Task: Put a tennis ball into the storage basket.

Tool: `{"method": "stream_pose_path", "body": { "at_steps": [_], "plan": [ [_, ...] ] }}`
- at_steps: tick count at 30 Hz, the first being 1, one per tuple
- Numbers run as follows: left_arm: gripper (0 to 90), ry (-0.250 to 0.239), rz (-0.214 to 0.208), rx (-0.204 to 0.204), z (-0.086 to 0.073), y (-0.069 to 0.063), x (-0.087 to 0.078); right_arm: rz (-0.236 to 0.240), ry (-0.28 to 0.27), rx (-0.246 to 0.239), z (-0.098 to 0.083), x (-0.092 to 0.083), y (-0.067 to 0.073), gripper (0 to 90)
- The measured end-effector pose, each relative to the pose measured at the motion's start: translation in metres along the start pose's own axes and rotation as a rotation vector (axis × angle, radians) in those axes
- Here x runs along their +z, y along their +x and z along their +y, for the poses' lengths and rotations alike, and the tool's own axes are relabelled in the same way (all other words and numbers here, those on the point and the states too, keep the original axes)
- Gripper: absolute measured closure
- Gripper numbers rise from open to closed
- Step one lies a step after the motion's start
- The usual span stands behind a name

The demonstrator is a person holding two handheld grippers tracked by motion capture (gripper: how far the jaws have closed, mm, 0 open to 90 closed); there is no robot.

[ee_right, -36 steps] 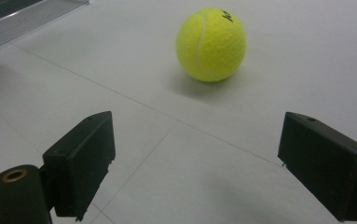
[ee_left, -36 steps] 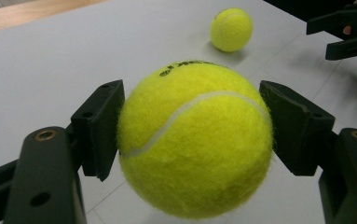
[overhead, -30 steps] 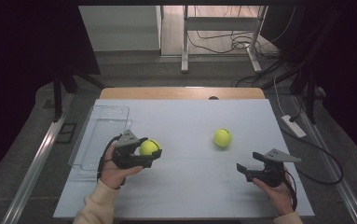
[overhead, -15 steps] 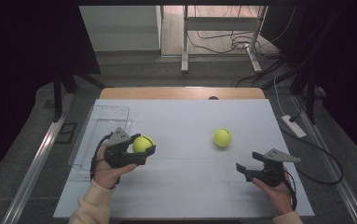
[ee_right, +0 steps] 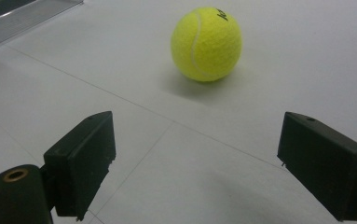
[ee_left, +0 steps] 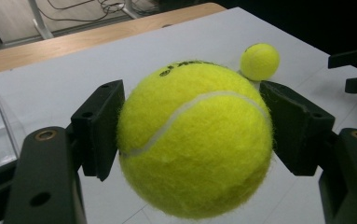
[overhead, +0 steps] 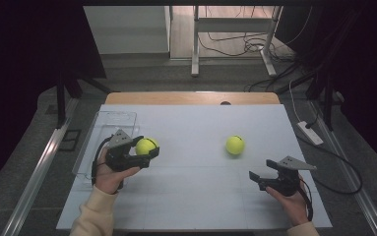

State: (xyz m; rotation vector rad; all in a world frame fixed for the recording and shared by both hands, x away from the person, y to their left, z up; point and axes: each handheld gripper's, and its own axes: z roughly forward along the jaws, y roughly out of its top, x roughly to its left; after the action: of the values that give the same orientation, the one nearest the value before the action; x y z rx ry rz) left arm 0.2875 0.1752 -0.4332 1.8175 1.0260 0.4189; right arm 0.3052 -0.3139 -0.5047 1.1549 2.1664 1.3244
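My left gripper clamped on tennis ball, ball held off table, just right of clear bin. My right gripper has jaws apart, nothing between; second ball rests on table ahead of it, well apart. Likely step: carry held ball over bin. Keep squeeze steady, clear near wall before lowering, let go low so ball won't bounce out. Bin looks empty as far as I can tell.

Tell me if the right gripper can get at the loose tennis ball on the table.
Probably yes: the right gripper is open, and bare table lies between it and the loose tennis ball.
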Motion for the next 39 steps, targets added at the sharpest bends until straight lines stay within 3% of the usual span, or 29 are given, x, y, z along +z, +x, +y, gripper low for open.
{"method": "stream_pose_path", "body": {
  "at_steps": [14, 31, 39],
  "plan": [
    [27.1, -0.015, 0.039, -0.014, 0.015, 0.011, -0.006, 0.01, -0.008, 0.004, -0.002, -0.003, 0.004, 11.4],
    [27.1, 0.005, 0.085, -0.015, 0.031, 0.03, -0.014, -0.003, 0.003, -0.005, -0.003, -0.004, 0.005, 11.5],
    [27.1, 0.013, 0.105, -0.027, 0.032, 0.04, -0.013, -0.014, 0.005, -0.007, -0.004, -0.004, 0.004, 11.6]
  ]
}}
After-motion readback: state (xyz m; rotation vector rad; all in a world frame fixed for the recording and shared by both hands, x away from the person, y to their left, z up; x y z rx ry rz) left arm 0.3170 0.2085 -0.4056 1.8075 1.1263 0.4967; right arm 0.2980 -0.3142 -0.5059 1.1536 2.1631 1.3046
